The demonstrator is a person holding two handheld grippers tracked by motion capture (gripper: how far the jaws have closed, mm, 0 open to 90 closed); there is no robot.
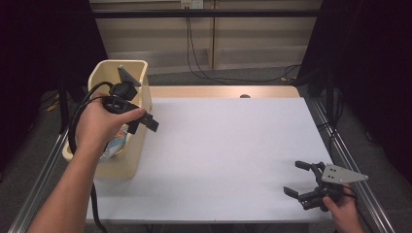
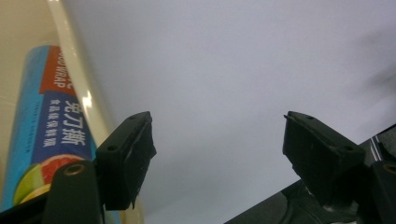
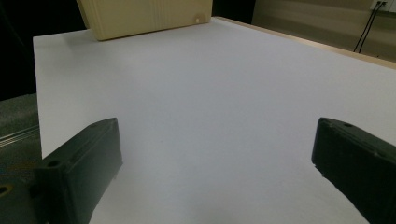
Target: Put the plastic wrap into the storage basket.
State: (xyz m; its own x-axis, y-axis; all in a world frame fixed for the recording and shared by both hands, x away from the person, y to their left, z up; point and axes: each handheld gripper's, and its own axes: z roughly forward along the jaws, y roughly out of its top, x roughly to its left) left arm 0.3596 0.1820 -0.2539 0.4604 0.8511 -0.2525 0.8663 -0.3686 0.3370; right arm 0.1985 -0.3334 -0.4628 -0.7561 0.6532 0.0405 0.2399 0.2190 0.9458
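My left gripper point(image 1: 145, 121) has its jaws just right of the cream plastic bin point(image 1: 138, 141) at the white desk point(image 1: 228, 155) edge; the blue cling-wrap box point(image 2: 49, 126) lies inside, left of them.

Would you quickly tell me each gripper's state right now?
Left gripper: jaws open, holding nothing.
Right gripper: jaws open, holding nothing.

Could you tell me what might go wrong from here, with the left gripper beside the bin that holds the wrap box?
The left gripper hangs over the cream bin's rim with its fingers open and nothing between them; a careless sweep could knock the bin. The blue wrap box lies close against the bin's wall, so gripping it may be awkward.
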